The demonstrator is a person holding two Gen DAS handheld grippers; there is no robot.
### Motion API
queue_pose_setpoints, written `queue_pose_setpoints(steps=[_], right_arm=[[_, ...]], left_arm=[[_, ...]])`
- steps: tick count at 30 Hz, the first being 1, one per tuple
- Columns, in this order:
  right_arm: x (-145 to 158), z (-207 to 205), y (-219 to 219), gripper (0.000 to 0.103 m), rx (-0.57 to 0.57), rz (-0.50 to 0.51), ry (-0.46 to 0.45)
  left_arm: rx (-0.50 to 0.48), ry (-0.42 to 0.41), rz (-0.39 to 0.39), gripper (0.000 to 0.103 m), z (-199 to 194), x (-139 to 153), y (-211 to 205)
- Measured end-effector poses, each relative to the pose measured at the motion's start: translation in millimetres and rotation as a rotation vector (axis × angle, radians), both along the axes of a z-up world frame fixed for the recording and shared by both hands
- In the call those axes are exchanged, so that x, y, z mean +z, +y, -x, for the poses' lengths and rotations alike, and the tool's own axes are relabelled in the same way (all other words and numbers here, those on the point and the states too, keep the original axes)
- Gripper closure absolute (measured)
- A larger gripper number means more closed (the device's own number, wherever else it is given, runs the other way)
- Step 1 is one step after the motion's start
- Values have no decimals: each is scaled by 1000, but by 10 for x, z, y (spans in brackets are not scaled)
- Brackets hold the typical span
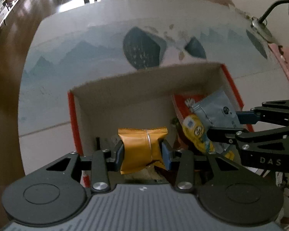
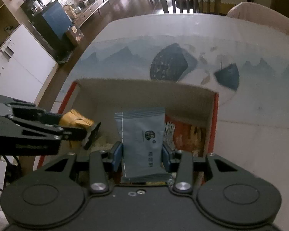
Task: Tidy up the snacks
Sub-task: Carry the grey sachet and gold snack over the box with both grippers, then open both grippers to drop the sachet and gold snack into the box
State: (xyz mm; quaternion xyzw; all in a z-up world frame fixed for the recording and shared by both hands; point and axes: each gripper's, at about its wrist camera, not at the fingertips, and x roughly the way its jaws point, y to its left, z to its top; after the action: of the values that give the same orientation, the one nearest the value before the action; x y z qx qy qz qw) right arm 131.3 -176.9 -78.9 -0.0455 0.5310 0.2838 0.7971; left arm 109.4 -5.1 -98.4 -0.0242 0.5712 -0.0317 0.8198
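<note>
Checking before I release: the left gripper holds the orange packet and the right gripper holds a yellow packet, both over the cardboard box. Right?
Not quite. The right gripper holds a grey-blue packet, as the right wrist view shows. The left gripper does hold the orange packet, both over the cardboard box.

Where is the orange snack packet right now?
The orange snack packet is clamped in the left gripper above the open cardboard box, left of the grey-blue packet held by the right gripper.
</note>
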Motion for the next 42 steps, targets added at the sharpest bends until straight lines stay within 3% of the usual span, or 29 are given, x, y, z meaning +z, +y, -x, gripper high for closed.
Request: queue_pose_setpoints(steps=[13,28,42], right_arm=[[-248,147,90,62,7,72,23],[-314,168,12,59,-47,41,42],[-72,396,-161,36,-79,-33,-51]], left_arm=[[-3,58,-22,64,33,-440,-88],[-35,4,-62,64,124,-445,-174],[-29,-96,-45,46,339,-230,-142]])
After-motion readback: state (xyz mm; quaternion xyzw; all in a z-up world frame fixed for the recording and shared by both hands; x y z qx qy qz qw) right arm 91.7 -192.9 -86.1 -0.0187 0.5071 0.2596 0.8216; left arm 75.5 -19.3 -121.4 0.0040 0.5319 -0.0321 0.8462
